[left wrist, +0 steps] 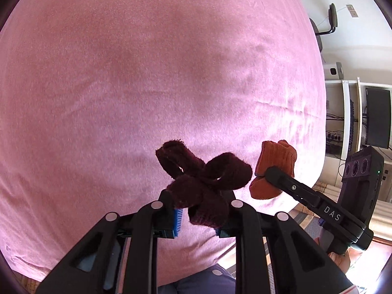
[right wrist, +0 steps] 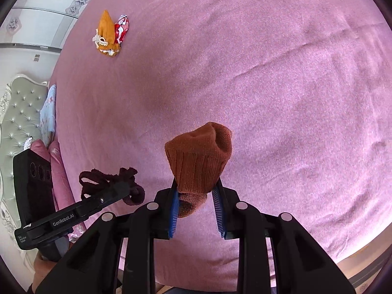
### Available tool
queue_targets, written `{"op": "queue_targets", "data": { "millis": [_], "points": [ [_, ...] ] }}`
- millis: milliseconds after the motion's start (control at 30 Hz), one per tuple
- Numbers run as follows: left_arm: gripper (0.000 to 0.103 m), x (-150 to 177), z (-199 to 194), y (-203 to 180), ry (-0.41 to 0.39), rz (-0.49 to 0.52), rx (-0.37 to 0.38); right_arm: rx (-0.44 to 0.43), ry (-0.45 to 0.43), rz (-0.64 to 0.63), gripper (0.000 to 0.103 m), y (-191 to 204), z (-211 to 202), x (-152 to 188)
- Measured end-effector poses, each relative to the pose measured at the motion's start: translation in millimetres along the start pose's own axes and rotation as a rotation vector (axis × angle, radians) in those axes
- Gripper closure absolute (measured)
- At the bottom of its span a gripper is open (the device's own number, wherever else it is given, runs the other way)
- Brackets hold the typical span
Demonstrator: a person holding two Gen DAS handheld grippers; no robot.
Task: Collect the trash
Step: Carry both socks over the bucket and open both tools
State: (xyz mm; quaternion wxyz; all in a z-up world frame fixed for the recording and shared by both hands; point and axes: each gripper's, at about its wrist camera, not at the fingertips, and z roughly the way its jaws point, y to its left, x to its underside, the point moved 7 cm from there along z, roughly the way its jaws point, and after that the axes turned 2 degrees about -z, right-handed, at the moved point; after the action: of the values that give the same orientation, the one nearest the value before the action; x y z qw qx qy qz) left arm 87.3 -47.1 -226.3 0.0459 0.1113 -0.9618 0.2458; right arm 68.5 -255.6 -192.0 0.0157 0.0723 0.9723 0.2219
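Note:
My left gripper (left wrist: 199,197) is shut on a dark maroon cloth strip (left wrist: 203,174), twisted in loops, held above the pink bed cover (left wrist: 147,73). My right gripper (right wrist: 196,186) is shut on a rust-orange knitted sock (right wrist: 199,156), also held above the cover. In the left wrist view the orange sock (left wrist: 272,169) hangs just right of the maroon strip. In the right wrist view the maroon strip (right wrist: 107,181) sits at the lower left in the left gripper (right wrist: 122,188). A red snack wrapper (right wrist: 121,29) lies far back on the cover beside an orange pouch (right wrist: 106,34).
A padded grey headboard (right wrist: 19,112) and pillows (right wrist: 47,112) stand at the left of the bed. White shelves with a dark monitor (left wrist: 377,117) and cables stand beyond the bed's right edge. An office chair (left wrist: 328,24) is at the far right.

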Motion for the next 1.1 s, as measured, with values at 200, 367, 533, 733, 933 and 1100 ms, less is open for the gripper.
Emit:
{"op": "queue_targets", "data": {
  "millis": [200, 367, 533, 733, 933, 1100],
  "points": [
    [0.083, 40.4, 4.1, -38.8, 0.014, 0.074, 0.039, -0.003, -0.064, 0.054, 0.078, -17.9, -29.0, 31.7],
    [0.083, 73.6, 9.1, -69.9, 0.04, 0.158, 0.054, 0.0, -0.112, 0.097, 0.078, -42.3, -56.3, 56.2],
    [0.083, 101.4, 23.6, -101.2, 0.076, 0.233, 0.049, -0.007, -0.169, 0.155, 0.078, -71.3, -83.3, 75.1],
    [0.083, 136.3, 46.0, -148.5, 0.118, 0.342, 0.021, -0.015, -0.218, 0.215, 0.078, -112.9, -113.0, 99.7],
    [0.083, 181.8, 75.6, -198.6, 0.166, 0.412, 0.01, -0.02, -0.252, 0.295, 0.078, -174.6, -145.0, 136.1],
    [0.083, 228.1, 114.5, -248.1, 0.233, 0.484, -0.001, -0.001, -0.296, 0.372, 0.078, -236.8, -177.4, 174.9]
  ]
}}
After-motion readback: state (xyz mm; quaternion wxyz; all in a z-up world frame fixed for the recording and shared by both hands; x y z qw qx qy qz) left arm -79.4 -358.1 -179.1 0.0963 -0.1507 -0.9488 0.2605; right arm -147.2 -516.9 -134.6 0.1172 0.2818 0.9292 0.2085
